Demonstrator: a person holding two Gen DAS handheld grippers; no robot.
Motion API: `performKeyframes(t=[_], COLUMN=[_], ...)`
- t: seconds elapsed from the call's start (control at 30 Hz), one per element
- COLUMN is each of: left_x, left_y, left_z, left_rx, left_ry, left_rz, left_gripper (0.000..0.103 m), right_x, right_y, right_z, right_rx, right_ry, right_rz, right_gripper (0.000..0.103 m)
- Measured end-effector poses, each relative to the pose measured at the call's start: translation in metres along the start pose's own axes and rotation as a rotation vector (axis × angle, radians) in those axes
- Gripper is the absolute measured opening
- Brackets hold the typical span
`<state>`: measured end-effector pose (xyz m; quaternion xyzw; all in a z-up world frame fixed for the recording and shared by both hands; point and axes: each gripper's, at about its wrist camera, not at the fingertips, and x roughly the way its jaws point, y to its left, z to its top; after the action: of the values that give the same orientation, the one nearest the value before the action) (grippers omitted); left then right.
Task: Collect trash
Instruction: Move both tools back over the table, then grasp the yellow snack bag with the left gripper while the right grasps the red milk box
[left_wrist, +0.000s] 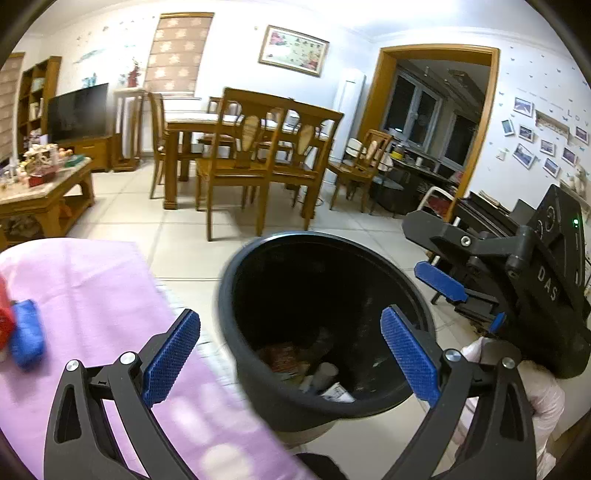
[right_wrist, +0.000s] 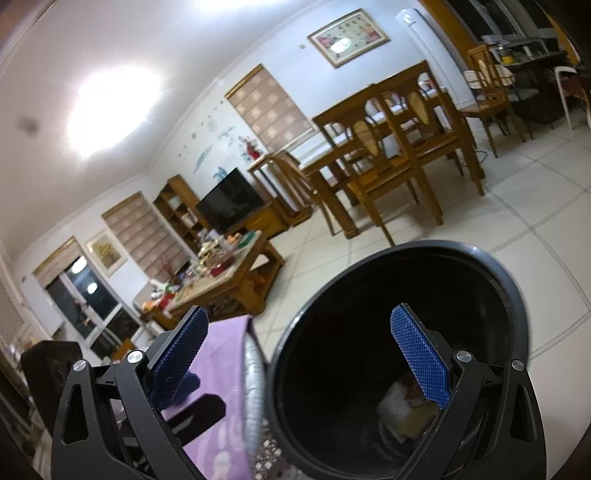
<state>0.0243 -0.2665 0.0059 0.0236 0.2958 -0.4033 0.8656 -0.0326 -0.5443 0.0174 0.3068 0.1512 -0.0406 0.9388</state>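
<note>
1. Left wrist view: my left gripper (left_wrist: 290, 356) has its fingers spread apart, holding nothing. The black trash bin (left_wrist: 258, 391) sits between them toward 12 o'clock, with wrappers (left_wrist: 284, 360) and paper scraps at the bottom. On the purple-covered bench (left_wrist: 110, 295), at 9 o'clock, lies a blue item (left_wrist: 26, 339), blurred; it looks soft and light, so I'd pinch its middle.
2. Right wrist view: my right gripper (right_wrist: 308, 356) is spread wide and empty over the bin's mouth.

Pink-clothed table (left_wrist: 110, 295), blue cloth (left_wrist: 26, 339), red item (left_wrist: 4, 317)
</note>
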Motion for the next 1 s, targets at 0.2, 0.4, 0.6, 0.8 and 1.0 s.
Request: performKeyframes(t=[0.2, 0.4, 0.6, 0.8, 1.0], left_x=[-0.024, -0.061, -0.093, -0.102, -0.086], left_y=[0.038, 0.093, 0.172, 0.254, 0.295], left_z=[-0.008, -0.012, -0.013, -0.016, -0.007], left_rx=[-0.018, -0.032, -0.064, -0.079, 0.004], left_ry=[-0.007, -0.047, -0.053, 0.01, 0.072], left_rz=[0.066, 0.162, 0.283, 0.394, 0.457], left_gripper=[0.098, 0.098, 0.098, 0.098, 0.098], right_x=[0.027, 0.061, 0.099, 0.14, 0.176], right_y=[0.049, 0.114, 0.189, 0.257, 0.32], right_z=[-0.011, -0.031, -0.06, -0.094, -0.132], right_rx=[-0.066, -0.156, -0.273, -0.401, -0.562], right_ry=[0.063, 0.138, 0.226, 0.334, 0.414], right_rz=[0.058, 0.12, 0.173, 0.203, 0.211], right_gripper=[0.098, 0.098, 0.098, 0.098, 0.098])
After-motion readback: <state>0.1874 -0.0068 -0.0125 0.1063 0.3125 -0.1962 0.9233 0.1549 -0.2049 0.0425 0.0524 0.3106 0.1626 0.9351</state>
